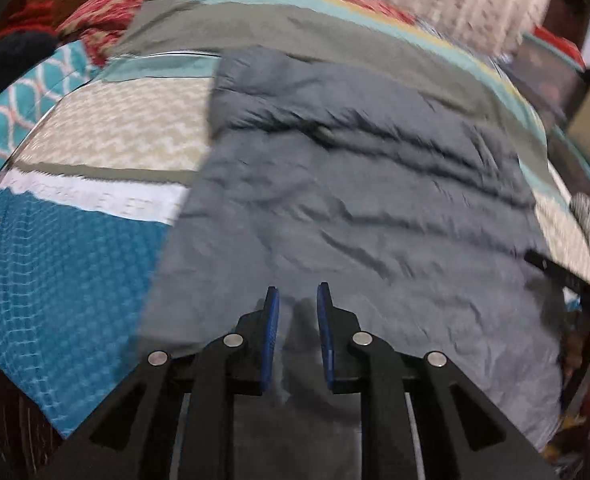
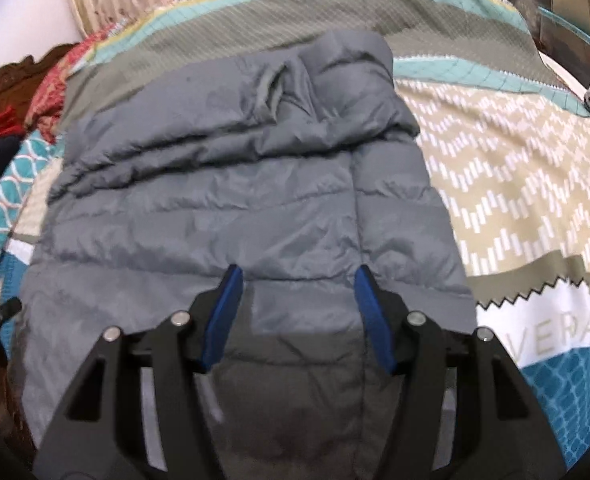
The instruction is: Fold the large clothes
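Your bed (image 2: 515,168) carries everything here, under a patchwork spread of teal, khaki zigzag and white bands. On it lies the grey quilted jacket (image 2: 231,208), the 1 large garment you are folding. It lies flat with its collar end toward the far side and its hem end toward you, running under both tools. In the right wrist view its right side looks already turned in along a straight lengthwise line; that is my reading, not a certainty. The left wrist view is smeared, so trust the right one for detail.

Your right claw (image 2: 299,276) hangs above the lower half of the jacket, its jaws roughly half apart with nothing between the blue pads. Your left claw (image 1: 298,294) hangs over the near part of the jacket. Its jaws stand a narrow gap apart, and the pads grip no cloth.

For the next fold, open the left claw wider before you go down, since padded fabric is thick and slippery. Take both layers at the hem corners, 1 corner per claw. Lift evenly and carry the hem toward the collar. Keep the 2 hands level so the quilted rows line up. Lay the fold down, then let go, so trapped air does not spring it open.
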`<act>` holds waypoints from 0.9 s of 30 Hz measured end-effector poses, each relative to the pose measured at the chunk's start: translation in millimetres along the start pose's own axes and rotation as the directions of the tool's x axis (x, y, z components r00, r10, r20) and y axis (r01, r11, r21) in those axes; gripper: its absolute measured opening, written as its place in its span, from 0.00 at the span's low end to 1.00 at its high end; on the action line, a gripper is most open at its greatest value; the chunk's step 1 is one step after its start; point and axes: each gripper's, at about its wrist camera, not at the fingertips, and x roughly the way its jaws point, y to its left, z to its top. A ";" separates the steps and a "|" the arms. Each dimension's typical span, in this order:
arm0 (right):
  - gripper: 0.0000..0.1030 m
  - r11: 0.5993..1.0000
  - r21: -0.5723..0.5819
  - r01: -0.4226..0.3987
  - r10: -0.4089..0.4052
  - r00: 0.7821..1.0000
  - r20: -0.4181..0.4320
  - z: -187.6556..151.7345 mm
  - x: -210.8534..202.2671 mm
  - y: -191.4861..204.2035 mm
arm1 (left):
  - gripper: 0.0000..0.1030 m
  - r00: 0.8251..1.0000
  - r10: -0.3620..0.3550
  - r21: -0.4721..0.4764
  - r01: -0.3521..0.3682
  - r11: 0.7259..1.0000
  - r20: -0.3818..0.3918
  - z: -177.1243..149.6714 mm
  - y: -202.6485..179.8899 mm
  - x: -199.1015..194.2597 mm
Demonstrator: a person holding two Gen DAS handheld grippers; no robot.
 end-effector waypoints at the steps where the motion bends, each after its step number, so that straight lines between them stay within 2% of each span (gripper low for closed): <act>1: 0.54 1.000 0.005 0.003 -0.003 1.000 -0.010 -2.0 4.1 -1.7 | 0.23 1.000 0.029 0.025 -0.029 0.999 -0.002 -3.5 -5.4 8.4; 3: 0.54 1.000 -0.016 0.010 -0.010 1.000 0.000 -5.2 7.7 -3.9 | 0.23 0.996 0.087 0.042 -0.085 0.995 -0.031 -9.0 -5.5 30.0; 4: 0.54 0.999 -0.034 0.022 -0.022 1.000 0.007 -6.8 7.9 -2.3 | 0.23 0.995 0.090 0.042 -0.088 0.995 -0.040 -11.4 -2.8 38.5; 6: 0.54 0.996 -0.069 0.052 -0.050 0.998 0.033 -12.9 8.6 3.6 | 0.23 0.996 0.087 0.070 -0.087 0.994 0.005 -17.3 -1.9 44.0; 8: 0.54 0.990 -0.107 0.088 -0.081 0.995 0.064 -19.9 11.1 9.6 | 0.24 0.993 0.116 0.117 -0.119 0.986 0.033 -22.8 -7.3 45.5; 11: 0.54 0.989 -0.103 0.102 -0.095 0.993 0.073 -16.9 7.0 13.9 | 0.24 0.988 0.153 0.141 -0.156 0.978 0.031 -22.0 -15.2 43.3; 13: 0.54 0.992 -0.093 0.088 -0.079 0.992 0.098 -11.7 0.4 14.3 | 0.24 0.989 0.149 0.119 -0.148 0.982 0.000 -12.7 -17.5 35.1; 14: 0.54 0.992 -0.094 0.088 -0.077 0.991 0.112 -9.0 -1.8 15.3 | 0.24 0.991 0.133 0.111 -0.134 0.985 0.009 -7.5 -20.6 30.8; 15: 0.54 0.992 -0.099 0.078 -0.064 0.989 0.135 -4.7 -4.7 17.6 | 0.24 0.992 0.116 0.110 -0.121 0.987 0.049 -1.3 -26.4 20.4; 17: 0.63 0.989 -0.124 0.076 -0.056 0.986 0.158 5.8 -1.5 27.2 | 0.24 0.991 0.099 0.122 -0.109 0.987 0.087 7.9 -36.8 13.7; 19: 0.66 0.985 -0.150 0.080 -0.057 0.987 0.151 10.4 8.9 35.8 | 0.24 0.993 0.081 0.138 -0.091 0.986 0.082 20.1 -50.8 23.6; 20: 0.70 0.984 -0.163 0.067 -0.050 0.993 0.106 11.9 23.1 39.7 | 0.24 0.994 0.085 0.141 -0.093 0.986 0.064 24.3 -55.2 33.5; 21: 0.80 0.981 -0.178 0.072 -0.061 0.996 0.065 10.1 37.3 42.1 | 0.24 0.995 0.093 0.138 -0.096 0.986 0.034 27.2 -57.9 46.7; 23: 0.84 0.973 -0.210 0.095 -0.087 0.995 0.047 6.7 50.1 46.2 | 0.24 0.993 0.117 0.125 -0.113 0.986 -0.026 28.7 -55.8 72.5; 24: 0.90 0.971 -0.219 0.100 -0.090 0.994 0.054 7.3 49.0 48.4 | 0.24 0.991 0.131 0.121 -0.126 0.985 -0.039 26.6 -55.1 84.6; 25: 0.93 0.967 -0.232 0.103 -0.092 0.994 0.055 7.0 48.8 51.1 | 0.24 0.989 0.145 0.134 -0.143 0.981 -0.003 24.6 -57.7 84.9; 27: 0.93 0.960 -0.253 0.122 -0.116 0.992 0.038 7.5 53.6 55.8 | 0.24 0.983 0.183 0.189 -0.184 0.964 0.023 19.6 -65.0 85.1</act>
